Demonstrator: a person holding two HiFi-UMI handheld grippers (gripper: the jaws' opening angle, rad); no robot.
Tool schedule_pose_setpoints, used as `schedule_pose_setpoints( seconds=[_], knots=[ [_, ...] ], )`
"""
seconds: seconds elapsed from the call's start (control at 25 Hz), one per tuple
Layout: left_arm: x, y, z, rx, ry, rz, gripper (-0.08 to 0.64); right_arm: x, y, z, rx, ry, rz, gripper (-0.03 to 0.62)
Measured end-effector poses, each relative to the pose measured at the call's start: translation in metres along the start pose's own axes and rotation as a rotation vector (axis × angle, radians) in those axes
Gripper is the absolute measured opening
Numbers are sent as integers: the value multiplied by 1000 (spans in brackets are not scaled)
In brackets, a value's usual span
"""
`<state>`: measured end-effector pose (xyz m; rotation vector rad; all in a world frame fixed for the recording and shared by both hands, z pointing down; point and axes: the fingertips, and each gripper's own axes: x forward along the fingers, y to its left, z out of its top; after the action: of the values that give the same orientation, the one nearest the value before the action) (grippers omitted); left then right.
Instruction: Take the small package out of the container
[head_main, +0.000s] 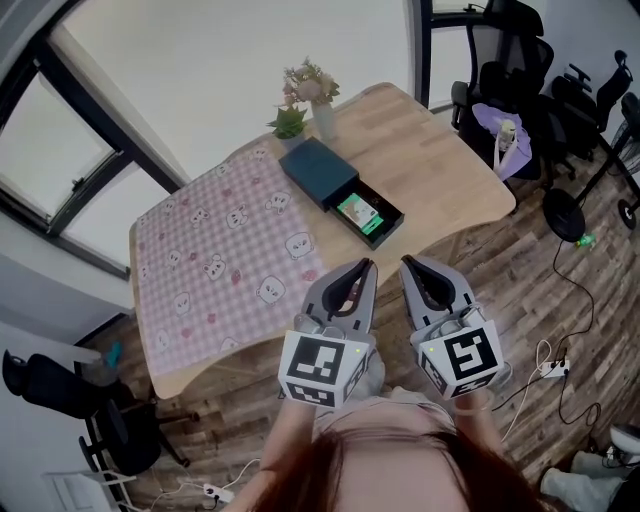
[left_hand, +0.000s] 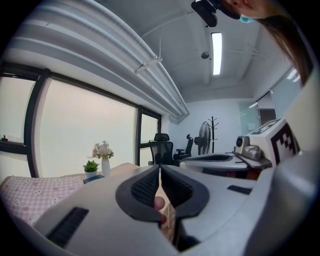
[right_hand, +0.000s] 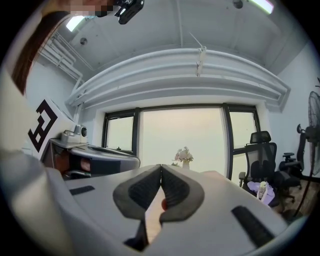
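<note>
The small package (head_main: 359, 212), green-labelled, lies in the open tray of the dark container (head_main: 318, 170), which sits slantwise near the middle of the table (head_main: 440, 160), beside the pink checked cloth (head_main: 220, 260) and in front of the vase of flowers (head_main: 323, 118) at the far edge. The left gripper (head_main: 366, 266) and right gripper (head_main: 407, 262) hang side by side at the table's near edge, each with its jaws pressed together on nothing. The package lies just beyond their tips, apart from both.

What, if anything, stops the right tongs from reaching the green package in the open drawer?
Likely nothing, so yes: the green package lies uncovered with bare table between, though the right tongs are shut.
</note>
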<state>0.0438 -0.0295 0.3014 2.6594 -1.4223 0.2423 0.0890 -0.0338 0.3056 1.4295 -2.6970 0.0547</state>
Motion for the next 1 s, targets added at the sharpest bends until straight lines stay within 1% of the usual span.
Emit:
schedule_pose_setpoints(
  seconds=[0.2,0.4,0.6,0.76,0.88,1.0],
  knots=[
    [24,35,0,-3,9,-10,17,39,-9,-4,-12,21,-4,0],
    [43,68,4,22,-2,-9,17,77,-17,-13,1,65,8,0],
    [59,100,-8,7,13,-11,17,112,-16,-31,22,110,26,0],
    [69,117,-24,28,47,-17,17,135,-17,-44,20,159,33,2],
    [78,130,-35,24,67,-34,17,151,-20,-52,10,195,32,2],
    [85,142,-37,12,72,-56,17,164,-19,-58,33,219,48,6]
  ],
)
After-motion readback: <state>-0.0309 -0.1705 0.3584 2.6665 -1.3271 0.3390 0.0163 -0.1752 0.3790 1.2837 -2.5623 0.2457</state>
